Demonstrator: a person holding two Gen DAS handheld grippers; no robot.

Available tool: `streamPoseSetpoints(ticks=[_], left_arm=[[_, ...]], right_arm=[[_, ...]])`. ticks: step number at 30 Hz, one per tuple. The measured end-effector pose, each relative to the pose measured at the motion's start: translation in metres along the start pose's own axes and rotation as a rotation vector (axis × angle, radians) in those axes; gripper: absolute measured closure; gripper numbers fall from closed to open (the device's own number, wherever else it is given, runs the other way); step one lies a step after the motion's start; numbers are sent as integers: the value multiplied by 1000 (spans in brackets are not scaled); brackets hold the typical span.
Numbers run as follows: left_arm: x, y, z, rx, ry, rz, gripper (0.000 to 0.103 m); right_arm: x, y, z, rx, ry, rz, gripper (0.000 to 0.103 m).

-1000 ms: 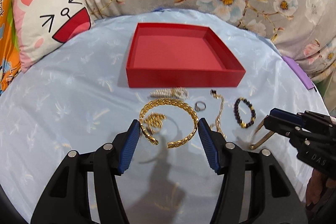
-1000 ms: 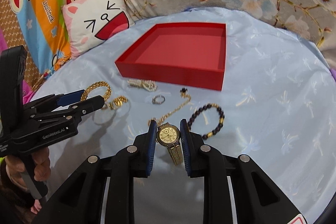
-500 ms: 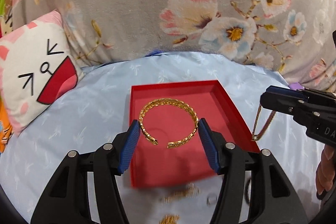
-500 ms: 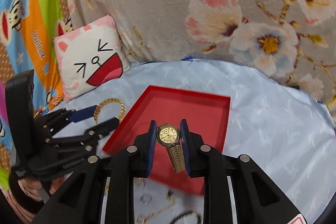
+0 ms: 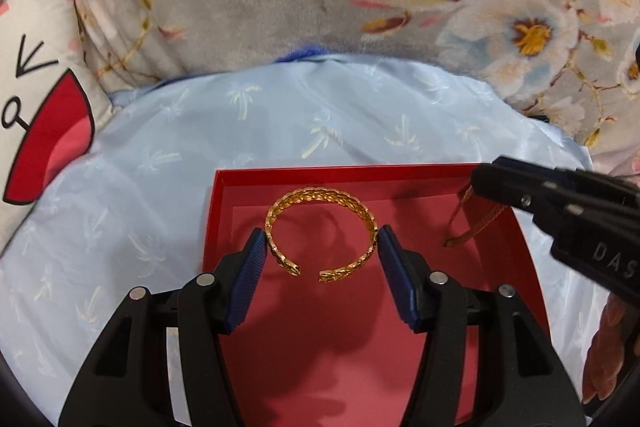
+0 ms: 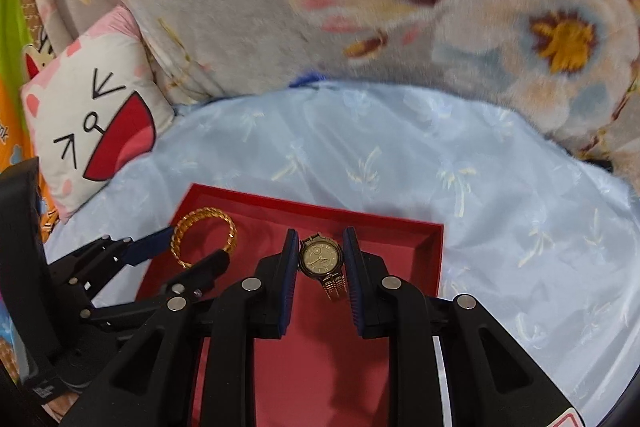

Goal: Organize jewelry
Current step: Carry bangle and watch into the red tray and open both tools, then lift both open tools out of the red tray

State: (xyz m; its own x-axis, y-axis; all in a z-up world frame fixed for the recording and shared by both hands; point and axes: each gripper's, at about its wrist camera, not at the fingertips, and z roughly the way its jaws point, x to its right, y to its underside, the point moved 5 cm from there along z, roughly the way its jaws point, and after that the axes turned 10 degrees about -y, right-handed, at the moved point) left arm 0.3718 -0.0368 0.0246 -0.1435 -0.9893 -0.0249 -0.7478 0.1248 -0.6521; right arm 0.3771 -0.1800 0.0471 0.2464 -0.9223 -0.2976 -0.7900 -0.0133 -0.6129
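You are holding the gold bangle (image 5: 322, 233) in the left hand-held gripper (image 5: 320, 251) and the watch (image 6: 321, 259) in the right hand-held gripper (image 6: 320, 259) — both clamped, both hanging directly above the red tray (image 5: 400, 174), strap dangling downward.

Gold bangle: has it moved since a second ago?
Yes. The gold bangle, then lying on the blue cloth before the red box, now hangs over the box's floor.
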Motion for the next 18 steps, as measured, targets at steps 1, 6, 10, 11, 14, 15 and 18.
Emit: streamPoseSetpoints(ticks=[1, 6, 10, 11, 14, 15, 18], left_arm=[[-1, 0, 4, -7, -3, -2, 47], [-1, 6, 20, -40, -19, 6, 47], [-4, 9, 28, -80, -6, -5, 47], [-5, 9, 29, -84, -6, -11, 47], [-10, 9, 27, -83, -33, -37, 31], [-11, 9, 26, -80, -36, -45, 30], [-17, 6, 11, -61, -36, -73, 29]], right_arm=[[3, 2, 5, -11, 4, 2, 82], [18, 18, 21, -70, 40, 1, 81], [20, 35, 21, -97, 47, -24, 80], [19, 39, 20, -104, 45, -32, 77], [18, 42, 12, -84, 36, -29, 69], [17, 42, 7, -72, 29, -27, 68], [13, 42, -17, -21, -2, -13, 67]])
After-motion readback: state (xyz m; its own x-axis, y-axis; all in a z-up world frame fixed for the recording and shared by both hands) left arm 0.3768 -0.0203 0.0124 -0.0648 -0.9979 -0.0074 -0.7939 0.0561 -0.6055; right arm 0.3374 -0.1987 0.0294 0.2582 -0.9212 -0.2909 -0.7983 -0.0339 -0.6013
